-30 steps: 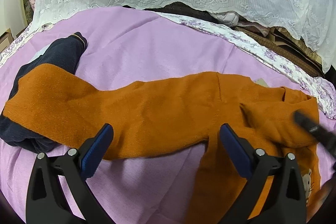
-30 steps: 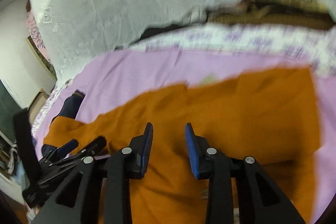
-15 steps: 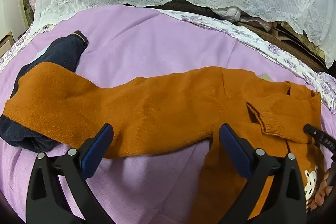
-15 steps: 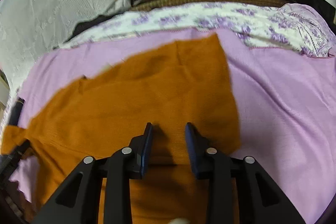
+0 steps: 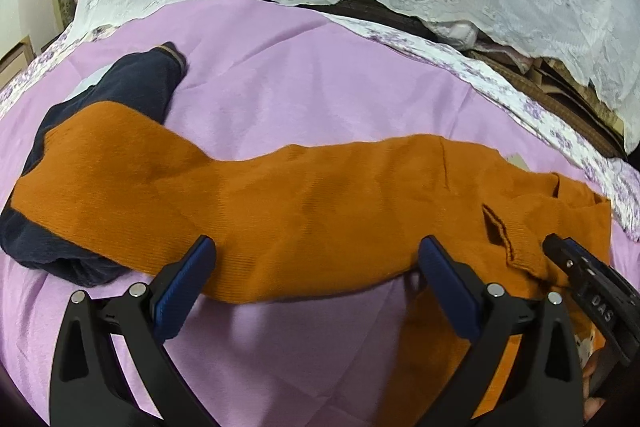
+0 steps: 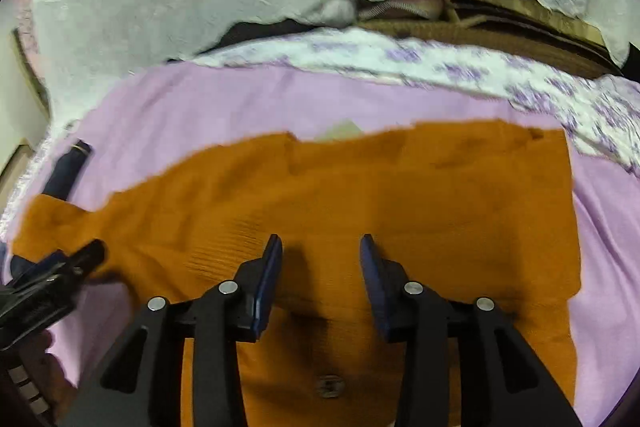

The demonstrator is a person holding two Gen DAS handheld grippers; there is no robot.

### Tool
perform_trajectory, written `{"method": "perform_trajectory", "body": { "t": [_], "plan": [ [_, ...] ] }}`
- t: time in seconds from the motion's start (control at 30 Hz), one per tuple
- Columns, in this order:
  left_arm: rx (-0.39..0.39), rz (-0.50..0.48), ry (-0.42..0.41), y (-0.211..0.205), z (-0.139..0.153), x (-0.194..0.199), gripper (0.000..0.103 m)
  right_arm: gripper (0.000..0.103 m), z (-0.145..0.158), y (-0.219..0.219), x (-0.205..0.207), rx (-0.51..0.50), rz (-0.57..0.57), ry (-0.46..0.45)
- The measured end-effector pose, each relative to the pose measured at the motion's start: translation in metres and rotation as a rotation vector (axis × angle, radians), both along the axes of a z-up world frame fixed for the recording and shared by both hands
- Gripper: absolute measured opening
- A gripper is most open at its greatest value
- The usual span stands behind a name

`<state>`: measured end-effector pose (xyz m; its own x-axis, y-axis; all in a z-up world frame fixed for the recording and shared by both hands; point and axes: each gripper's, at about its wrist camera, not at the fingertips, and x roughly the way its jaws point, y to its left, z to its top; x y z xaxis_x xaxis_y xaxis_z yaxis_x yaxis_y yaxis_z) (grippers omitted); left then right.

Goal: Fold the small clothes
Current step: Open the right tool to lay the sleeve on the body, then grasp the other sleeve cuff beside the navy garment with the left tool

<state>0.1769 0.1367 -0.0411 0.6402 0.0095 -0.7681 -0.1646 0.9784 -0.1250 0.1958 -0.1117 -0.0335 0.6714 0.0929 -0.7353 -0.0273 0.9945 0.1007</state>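
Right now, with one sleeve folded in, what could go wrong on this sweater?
The long sleeve lies on a navy garment; a low grab there may lift both. The right tongs are opening over the sweater with nothing gripped, so the folded cuff could slip back. The left tongs hang open, holding nothing.

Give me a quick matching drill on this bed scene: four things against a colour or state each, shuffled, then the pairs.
1 sweater
2 dark garment
3 bedspread
4 left gripper

a lilac
b navy, partly under the sweater
c orange
d jaws wide, nothing gripped

Pairs: 1-c, 2-b, 3-a, 4-d
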Motion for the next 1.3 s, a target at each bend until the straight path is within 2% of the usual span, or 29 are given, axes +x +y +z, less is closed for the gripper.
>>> {"method": "perform_trajectory", "body": {
  "t": [0.1, 0.17, 0.3, 0.4, 0.5, 0.57, 0.67, 0.7, 0.83, 0.93, 0.97, 1.1, 1.2, 1.3],
  "plan": [
    [-0.039, 0.011, 0.013, 0.011, 0.001, -0.006, 0.099, 0.053, -0.019, 0.017, 0.007, -0.038, 0.043, 0.093],
    [-0.066, 0.015, 0.021, 0.018, 0.001, -0.011, 0.099, 0.053, -0.02, 0.022, 0.006, -0.075, 0.053, 0.064],
    [-0.105, 0.011, 0.009, 0.026, 0.004, -0.013, 0.099, 0.053, -0.002, 0.003, -0.019, 0.048, 0.021, 0.001],
    [-0.13, 0.016, -0.016, 0.034, 0.008, -0.012, 0.099, 0.053, 0.015, -0.011, -0.051, 0.061, -0.012, -0.116],
    [-0.233, 0.011, -0.041, 0.045, 0.009, -0.013, 0.099, 0.048, 0.022, -0.026, -0.078, 0.118, -0.041, -0.189],
    [-0.321, -0.005, -0.04, 0.051, 0.006, -0.013, 0.099, 0.045, 0.02, -0.034, -0.078, 0.175, -0.039, -0.195],
    [-0.403, -0.012, -0.064, 0.058, 0.006, -0.015, 0.098, 0.045, 0.016, -0.033, -0.081, 0.177, -0.029, -0.196],
    [-0.409, -0.004, -0.087, 0.062, 0.009, -0.016, 0.096, 0.045, 0.015, -0.032, -0.087, 0.178, -0.025, -0.196],
    [-0.408, 0.024, -0.157, 0.083, 0.018, -0.022, 0.06, 0.046, 0.01, -0.03, -0.085, 0.185, -0.012, -0.183],
    [-0.459, 0.055, -0.161, 0.103, 0.015, -0.02, 0.043, 0.046, 0.006, -0.031, -0.083, 0.204, -0.01, -0.167],
    [-0.477, 0.056, -0.155, 0.106, 0.013, -0.02, 0.042, 0.046, 0.005, -0.031, -0.083, 0.21, -0.009, -0.163],
    [-0.486, 0.028, -0.128, 0.103, 0.011, -0.029, 0.042, 0.046, 0.001, -0.034, -0.081, 0.236, -0.011, -0.145],
    [-0.548, 0.021, -0.089, 0.097, 0.004, -0.044, 0.068, 0.046, -0.004, -0.034, -0.078, 0.246, -0.012, -0.124],
    [-0.512, 0.039, -0.043, 0.086, -0.007, -0.055, 0.07, 0.046, -0.009, -0.035, -0.075, 0.257, -0.017, -0.101]
  ]
}}
